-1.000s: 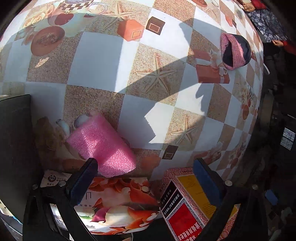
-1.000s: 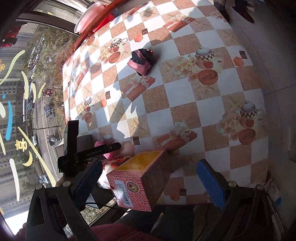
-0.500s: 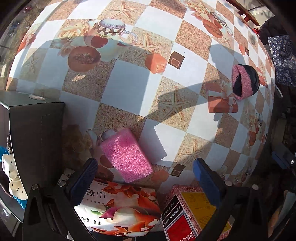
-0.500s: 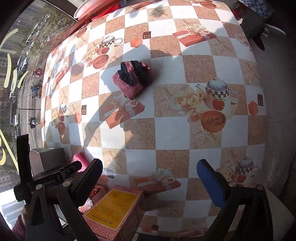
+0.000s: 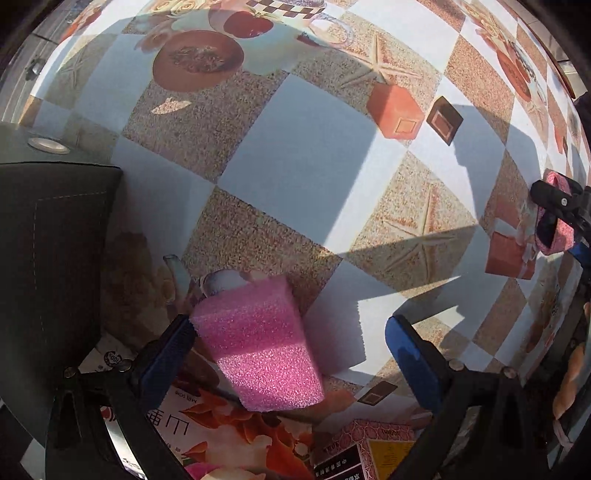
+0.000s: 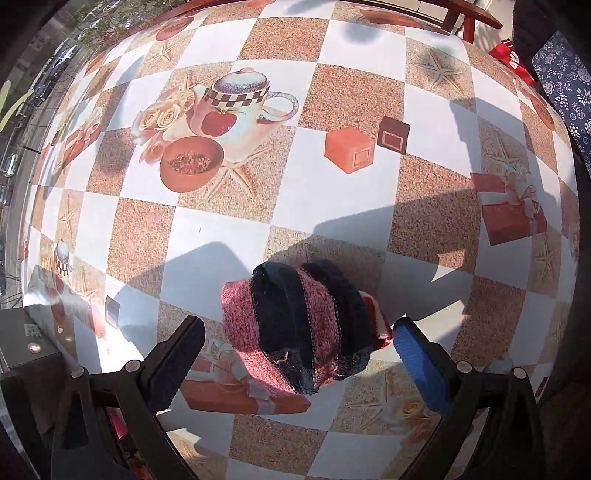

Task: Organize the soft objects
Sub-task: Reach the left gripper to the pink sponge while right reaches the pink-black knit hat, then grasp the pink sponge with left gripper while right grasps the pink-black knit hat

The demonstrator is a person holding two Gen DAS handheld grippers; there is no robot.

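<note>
A pink foam sponge (image 5: 258, 343) lies on the patterned tablecloth in the left wrist view. My left gripper (image 5: 291, 354) is open with the sponge between its fingers, nearer the left finger. A rolled knitted piece in pink and navy (image 6: 295, 328) lies on the table in the right wrist view. My right gripper (image 6: 299, 350) is open and straddles it. The knitted roll also shows in the left wrist view (image 5: 554, 218), with the right gripper's fingers around it.
A black box (image 5: 51, 266) stands at the left. A floral packet (image 5: 221, 435) and a pink-and-yellow carton (image 5: 369, 454) lie at the near edge. The black box also shows in the right wrist view (image 6: 26, 339). A chair (image 6: 465, 14) stands beyond the table.
Both grippers have come down closer to the table. The left now brackets the pink sponge; the right has moved forward and brackets the knitted roll.
</note>
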